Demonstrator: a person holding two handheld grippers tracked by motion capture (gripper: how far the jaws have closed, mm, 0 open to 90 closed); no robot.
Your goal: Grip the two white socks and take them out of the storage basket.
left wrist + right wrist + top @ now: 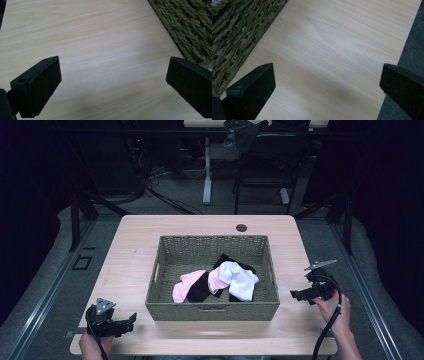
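Both hand-held grippers are sitting idle, one at each side of the basket (212, 307), nothing in either. The left hand-held gripper (131, 319) is hovering low over the near left corner of the tabletop (135, 245), pointing right toward the basket's near left corner; in the left gripper view its jaws are standing wide apart with bare wood between them and the woven basket wall (192, 27) showing at the far right, apart from the jaws. The right hand-held gripper (296, 295) is sitting near the right edge of the tabletop, pointing left at the basket's right wall; in the right gripper view its jaws are likewise spread wide, released, bare tabletop (332, 50) between them, the basket wall (237, 32) at the left, grey floor (412, 50) past the table edge at the right. The person's hands are holding each one from the near side, and a black cable (327, 327) is trailing from the right one. The basket is sitting mid-tabletop, slightly toward the near edge. Inside it, socks are lying in a loose heap toward the near right: a pink sock (184, 286) at the left, a black sock (200, 287) overlapping it, a second pink piece (216, 279), a white sock (240, 279) on top at the right, and another black sock (227, 259) poking out behind it. The socks are touching each other, well apart from both hand-held grippers. A round cable hole (241, 227) is showing at the far edge of the tabletop.
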